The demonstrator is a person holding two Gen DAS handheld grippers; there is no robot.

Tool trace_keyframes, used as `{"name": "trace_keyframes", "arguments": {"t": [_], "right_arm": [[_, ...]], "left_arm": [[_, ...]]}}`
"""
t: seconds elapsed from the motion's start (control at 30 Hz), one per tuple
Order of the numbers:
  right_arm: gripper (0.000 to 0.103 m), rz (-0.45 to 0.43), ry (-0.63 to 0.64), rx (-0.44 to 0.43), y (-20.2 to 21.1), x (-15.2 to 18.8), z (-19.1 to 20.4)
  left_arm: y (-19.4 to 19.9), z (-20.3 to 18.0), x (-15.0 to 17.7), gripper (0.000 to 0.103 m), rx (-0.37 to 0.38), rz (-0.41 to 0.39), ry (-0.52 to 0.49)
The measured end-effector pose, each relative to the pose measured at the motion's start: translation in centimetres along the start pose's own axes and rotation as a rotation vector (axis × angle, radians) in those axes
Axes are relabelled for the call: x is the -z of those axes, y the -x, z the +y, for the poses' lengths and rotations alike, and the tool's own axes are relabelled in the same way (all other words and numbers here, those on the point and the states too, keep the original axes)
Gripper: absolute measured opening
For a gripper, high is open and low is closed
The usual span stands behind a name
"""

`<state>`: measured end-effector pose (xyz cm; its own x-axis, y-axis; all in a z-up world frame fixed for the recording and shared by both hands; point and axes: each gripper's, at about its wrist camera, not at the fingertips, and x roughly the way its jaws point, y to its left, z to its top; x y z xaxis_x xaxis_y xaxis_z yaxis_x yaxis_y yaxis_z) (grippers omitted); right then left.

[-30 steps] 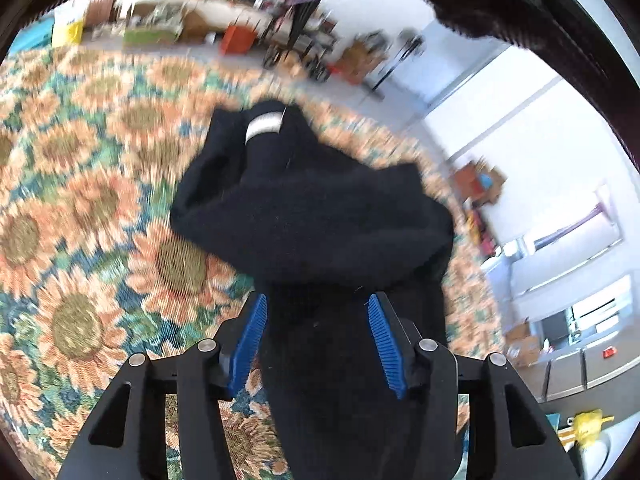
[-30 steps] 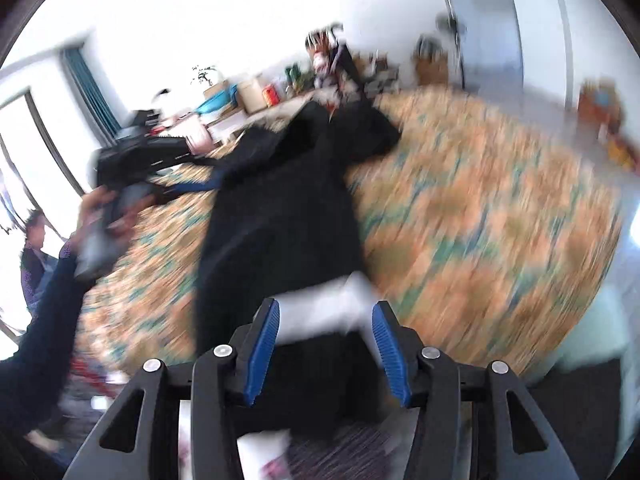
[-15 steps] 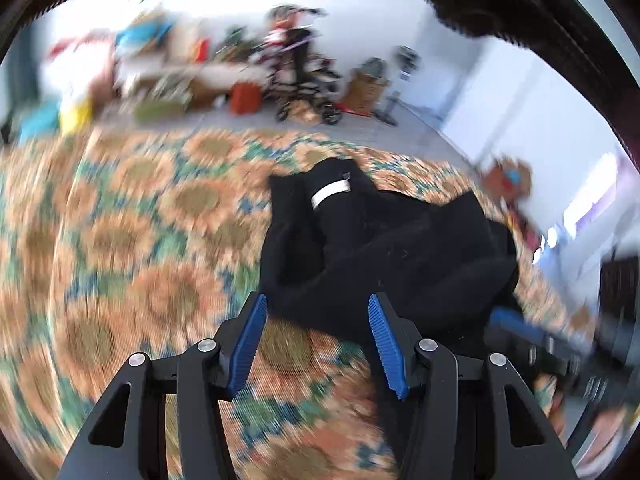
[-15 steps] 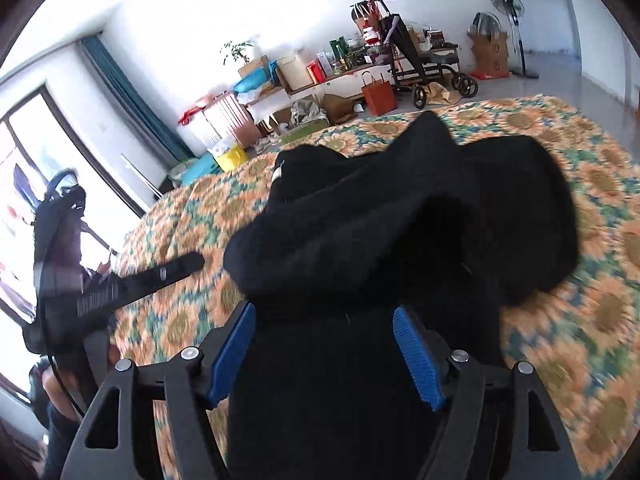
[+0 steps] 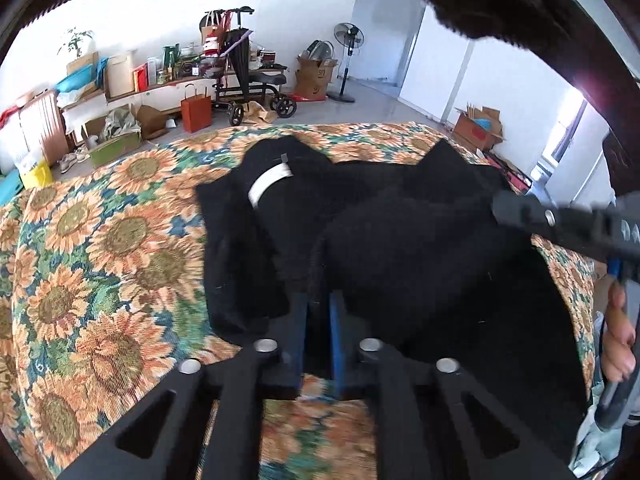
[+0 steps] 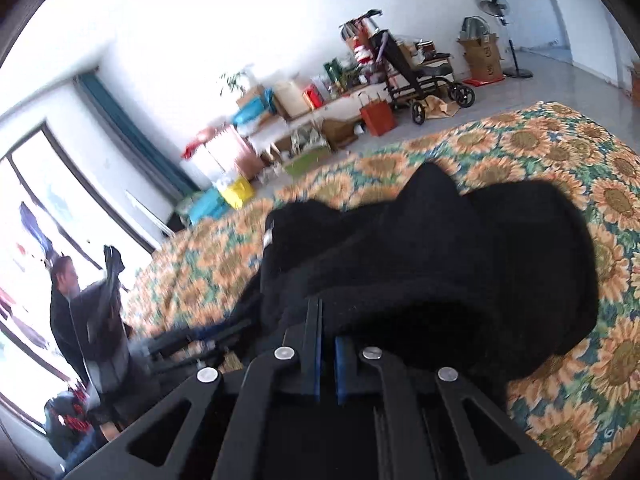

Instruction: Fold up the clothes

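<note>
The black garment (image 5: 400,240) lies bunched on the sunflower-print cloth (image 5: 100,240) that covers the surface, occupying the centre and right of the left wrist view. A white label strip (image 5: 269,181) shows on its upper left portion, near a raised fold. Two pointed peaks of fabric stand up along the far edge of the garment.

Left gripper (image 5: 318,320): the blue-padded fingers are narrow, drawn almost together, with a thin edge of the black garment pinched between them at the near side of the pile.

Right gripper (image 6: 327,344): the fingers are likewise narrow, nearly closed, and a fold of the black garment sits between the blue pads. In the right wrist view the garment (image 6: 440,272) rises in a thick rounded roll directly ahead of the fingers, with the sunflower-print cloth (image 6: 560,152) exposed beyond and to the right.

The right gripper body also appears at the right edge of the left wrist view, held by a hand (image 5: 618,340), and reaches over the garment.

Background: a shelf of boxes and bags (image 5: 132,80), an orange paper bag (image 5: 196,113) and a standing fan (image 5: 349,60) are on the floor beyond the surface. A person (image 6: 80,320) appears at the left of the right wrist view, blurred.
</note>
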<state>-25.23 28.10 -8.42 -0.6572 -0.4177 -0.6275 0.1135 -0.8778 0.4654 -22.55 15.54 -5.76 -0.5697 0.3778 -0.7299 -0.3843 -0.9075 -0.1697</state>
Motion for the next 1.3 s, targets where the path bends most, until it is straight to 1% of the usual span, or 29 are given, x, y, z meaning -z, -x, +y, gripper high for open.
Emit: {"name": "trace_keyframes", "arguments": {"t": [0.07,0.1,0.13,0.17,0.2,0.23,0.27,0.33,0.37,0.43,0.5,0.57,0.67,0.7,0.77,0.8,0.83,0.9,0.93,0.97,1.0,1.03,1.1,1.13,1.2,1.23,1.27,1.3], "right_arm": [[0.006,-0.034,-0.030,0.014,0.8,-0.7,-0.8],[0.006,-0.037,-0.039,0.065,0.7,-0.9,-1.1],[0.011,-0.041,-0.048,0.116,0.6,-1.1,-1.4],[0.018,-0.045,-0.058,0.167,0.6,-1.2,-1.6],[0.027,-0.048,-0.067,0.218,0.5,-1.4,-1.9],[0.048,-0.052,-0.076,0.268,0.4,-1.6,-2.2],[0.056,-0.059,-0.058,0.305,0.8,-1.3,-2.3],[0.057,-0.072,-0.022,0.376,1.5,-0.9,-2.3],[0.059,-0.071,-0.009,0.372,1.8,-0.5,-2.3],[0.063,-0.069,0.016,0.364,2.4,0.4,-2.2],[0.063,-0.067,0.041,0.356,3.0,1.2,-2.1],[0.064,-0.065,0.067,0.348,3.5,2.0,-2.0],[0.066,-0.059,0.084,0.337,4.1,3.1,-2.1],[0.066,-0.058,0.093,0.341,4.1,3.1,-2.2],[0.066,-0.058,0.109,0.349,3.9,3.0,-2.3],[0.066,-0.057,0.118,0.354,3.9,2.9,-2.4],[0.065,-0.057,0.126,0.358,3.8,2.8,-2.5],[0.065,-0.056,0.143,0.367,3.7,2.7,-2.6],[0.061,-0.056,0.152,0.371,3.6,2.7,-2.7],[0.055,-0.055,0.160,0.375,3.6,2.6,-2.8],[0.051,-0.055,0.168,0.379,3.5,2.6,-2.8],[0.044,-0.055,0.177,0.384,3.5,2.5,-2.9],[0.042,-0.054,0.194,0.392,3.3,2.4,-3.1],[0.042,-0.054,0.202,0.396,3.3,2.3,-3.1],[0.043,-0.053,0.219,0.405,3.2,2.2,-3.3],[0.047,-0.052,0.227,0.408,3.1,2.2,-3.3],[0.051,-0.052,0.231,0.395,3.3,2.1,-3.4],[0.053,-0.052,0.235,0.382,3.5,2.0,-3.5]], "left_arm": [[1.3,-1.2,-0.9,0.007,0.016,0.001,-0.003],[1.9,-1.7,-1.6,0.006,0.037,-0.018,-0.002],[2.5,-2.1,-2.3,0.006,0.058,-0.036,-0.002],[3.1,-2.6,-3.0,0.006,0.080,-0.053,-0.001],[3.8,-3.2,-3.7,0.006,0.112,-0.060,0.004],[4.5,-3.8,-4.4,0.006,0.144,-0.066,0.010],[5.2,-4.4,-5.1,0.006,0.173,-0.072,0.014],[5.6,-5.6,-6.2,0.006,0.173,-0.069,-0.002],[5.4,-6.0,-6.4,0.006,0.184,-0.064,0.001],[4.9,-6.8,-7.2,0.006,0.240,-0.051,0.028],[4.6,-7.2,-8.0,0.006,0.357,-0.042,0.108],[4.2,-7.4,-8.8,0.005,0.496,-0.024,0.189],[4.9,-8.4,-9.0,0.005,0.662,0.006,0.273],[5.3,-8.7,-8.9,0.005,0.750,0.018,0.321],[5.6,-8.7,-8.4,0.005,0.857,0.056,0.396],[5.2,-8.4,-8.1,0.005,0.886,0.078,0.436],[4.7,-8.1,-7.6,0.005,0.889,0.099,0.466],[3.9,-7.2,-6.9,0.005,0.791,0.119,0.482],[3.5,-6.9,-6.6,0.005,0.638,0.132,0.459],[3.3,-6.7,-6.5,0.005,0.531,0.135,0.428],[3.0,-6.5,-6.3,0.005,0.453,0.126,0.407],[2.4,-5.8,-6.0,0.006,0.394,0.122,0.402],[1.6,-4.3,-5.2,0.005,0.361,0.132,0.470],[1.3,-3.2,-4.6,0.009,0.347,0.135,0.513],[1.1,-2.0,-3.7,0.033,0.344,0.127,0.545],[1.2,-1.6,-3.0,0.064,0.358,0.135,0.549],[1.4,-1.3,-2.3,0.078,0.373,0.144,0.551],[1.6,-1.3,-1.7,0.078,0.410,0.163,0.536]]}}
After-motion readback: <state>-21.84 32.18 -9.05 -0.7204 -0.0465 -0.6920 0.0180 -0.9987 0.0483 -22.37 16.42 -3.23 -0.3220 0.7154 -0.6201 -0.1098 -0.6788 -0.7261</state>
